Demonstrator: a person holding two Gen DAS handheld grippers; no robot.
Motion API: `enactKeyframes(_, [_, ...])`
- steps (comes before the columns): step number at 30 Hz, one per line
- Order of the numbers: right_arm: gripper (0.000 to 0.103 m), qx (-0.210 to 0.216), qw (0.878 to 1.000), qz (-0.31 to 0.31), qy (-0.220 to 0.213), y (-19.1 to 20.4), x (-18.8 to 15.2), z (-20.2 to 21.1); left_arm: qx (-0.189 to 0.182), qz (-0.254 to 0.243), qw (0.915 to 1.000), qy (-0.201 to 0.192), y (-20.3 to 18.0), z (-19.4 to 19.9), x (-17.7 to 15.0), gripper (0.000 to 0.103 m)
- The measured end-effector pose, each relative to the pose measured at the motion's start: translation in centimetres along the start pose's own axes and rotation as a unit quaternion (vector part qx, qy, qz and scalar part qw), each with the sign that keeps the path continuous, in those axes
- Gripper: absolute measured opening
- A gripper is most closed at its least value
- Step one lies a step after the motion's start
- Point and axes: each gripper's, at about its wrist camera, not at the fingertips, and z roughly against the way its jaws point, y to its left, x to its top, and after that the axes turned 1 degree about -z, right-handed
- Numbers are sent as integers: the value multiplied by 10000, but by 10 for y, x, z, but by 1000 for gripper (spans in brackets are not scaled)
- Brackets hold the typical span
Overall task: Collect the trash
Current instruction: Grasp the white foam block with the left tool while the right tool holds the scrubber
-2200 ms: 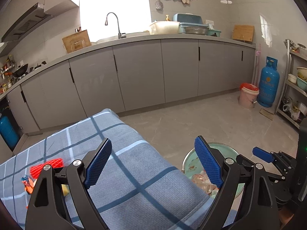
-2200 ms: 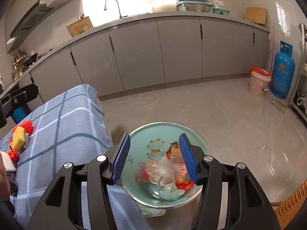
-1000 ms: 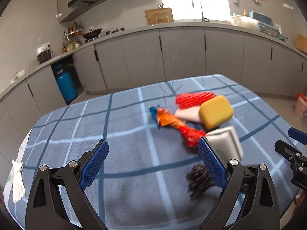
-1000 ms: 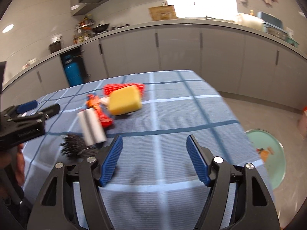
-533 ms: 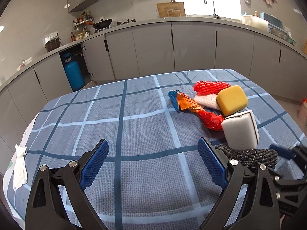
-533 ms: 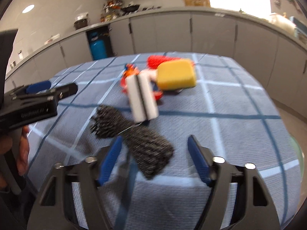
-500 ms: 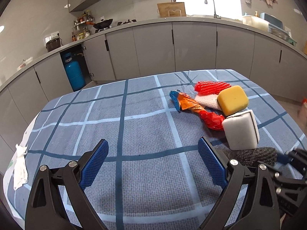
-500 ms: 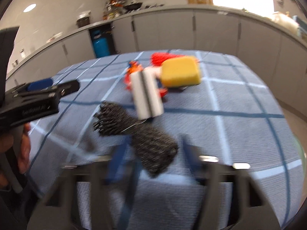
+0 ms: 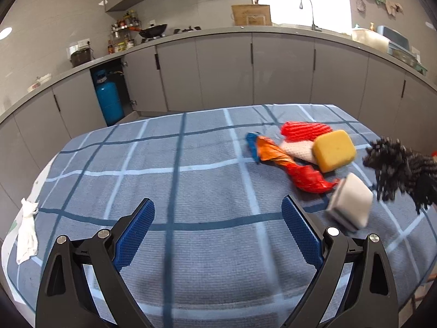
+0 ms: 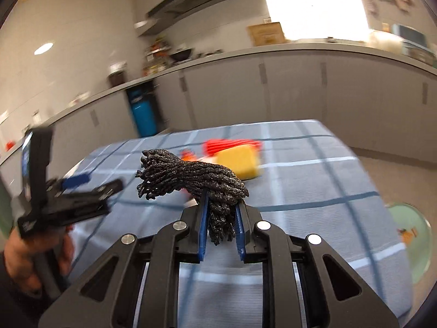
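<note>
bare cloth (image 9: pixel 191 191) left, sponge (image 9: pixel 333 150) clutter right

Home kitchen, cabinets (image 9: pixel 224 71), sink faucet (image 9: pixel 307 11), wok (image 9: pixel 153 30)

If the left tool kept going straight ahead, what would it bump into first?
Probably just the blue checked tablecloth. The left tool is open and points at a bare stretch of it. The orange wrapper and white block lie off to its right, so it would likely miss them, though depth is hard to judge.

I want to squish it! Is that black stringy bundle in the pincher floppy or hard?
Probably floppy: the black stringy bundle droops past both sides of the right gripper. Likely light, since a pinch lifts it clear of the table. Loose strands may snag.
</note>
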Motion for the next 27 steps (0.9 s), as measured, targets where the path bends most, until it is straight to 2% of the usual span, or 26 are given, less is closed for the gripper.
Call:
enactKeyframes(3, [18, -383, 9990, -237, 13, -23, 0, 2, -220, -225, 9995, -101, -25, 2, 4, 93])
enactKeyframes(10, [19, -860, 9946, -575, 96, -62, -8, 6, -884, -726, 9933, -184, -82, -2, 6, 93])
enactKeyframes(18, [19, -929, 9926, -744, 230, -81, -23, 2, -1283, -1017, 9864, 148, -119, -21, -4, 93])
enactKeyframes(26, [19, -932, 9923, -790, 222, -83, -24, 0, -1369, -1127, 9835, 363, -129, -34, -5, 91])
enactKeyframes(27, [19, -935, 9922, -793, 220, -83, -24, -1, -1377, -1149, 9831, 370, -131, -35, -6, 87])
